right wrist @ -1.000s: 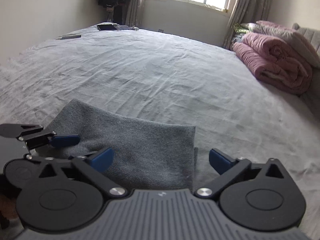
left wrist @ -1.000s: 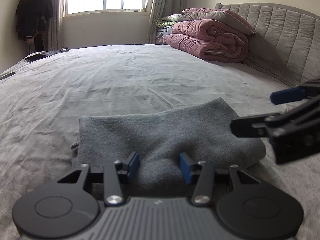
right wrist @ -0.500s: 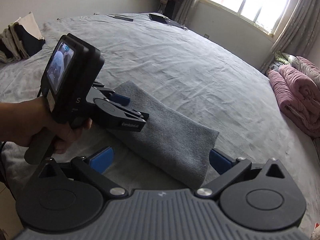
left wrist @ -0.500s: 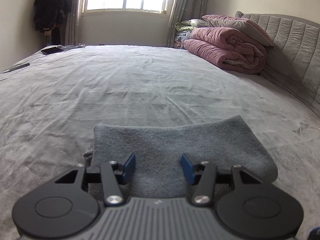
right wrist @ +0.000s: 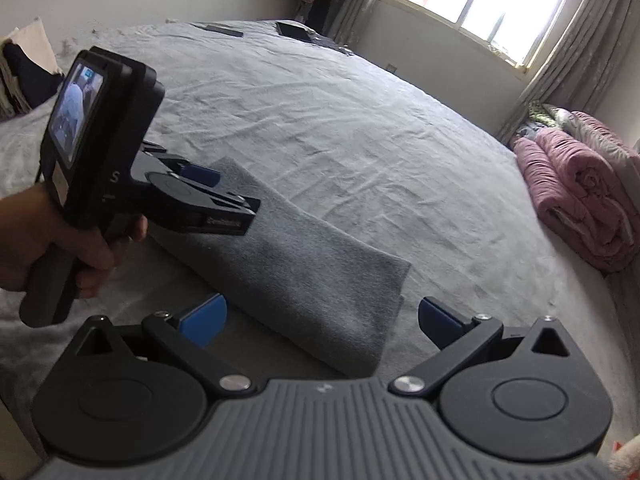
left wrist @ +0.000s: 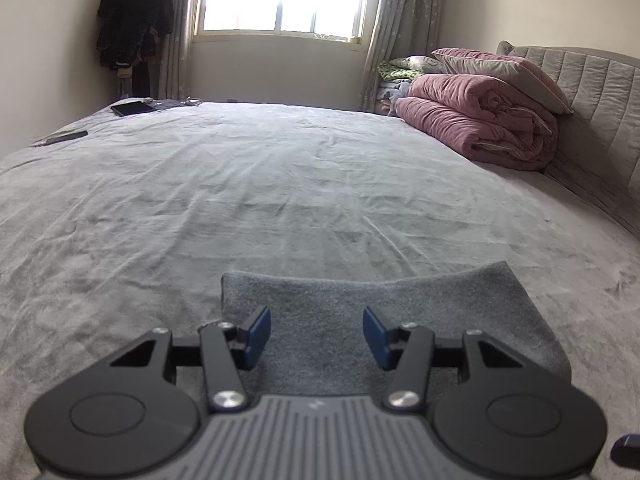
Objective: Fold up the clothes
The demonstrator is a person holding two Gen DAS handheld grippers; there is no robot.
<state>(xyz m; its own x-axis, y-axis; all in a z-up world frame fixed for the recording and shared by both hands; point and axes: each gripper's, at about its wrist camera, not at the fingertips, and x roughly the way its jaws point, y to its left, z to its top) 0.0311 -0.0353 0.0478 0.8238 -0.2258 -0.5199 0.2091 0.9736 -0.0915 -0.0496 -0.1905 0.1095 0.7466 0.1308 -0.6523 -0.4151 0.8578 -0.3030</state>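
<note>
A folded grey garment (left wrist: 380, 308) lies flat on the grey bed sheet (left wrist: 280, 184). My left gripper (left wrist: 317, 336) hovers over its near edge, open, its blue pads apart and pressing on nothing. In the right wrist view the garment (right wrist: 312, 264) runs diagonally, and a hand (right wrist: 52, 240) holds the left gripper (right wrist: 224, 196) above its far end. My right gripper (right wrist: 322, 320) stands wide open just short of the garment's near corner, with nothing gripped. One blue fingertip of the right gripper (left wrist: 628, 448) shows at the lower right of the left wrist view.
A rolled pink quilt (left wrist: 480, 128) and a pillow lean on the padded headboard (left wrist: 592, 112) at the right. A dark tablet (left wrist: 132, 109) and a slim dark device (left wrist: 66, 137) lie near the bed's far left edge. Clothes are piled beside the bed (right wrist: 20, 80).
My right gripper has drawn back from the garment's right end and rolled; it has almost left the left wrist view. The left gripper has tilted slightly. The garment lies as before.
</note>
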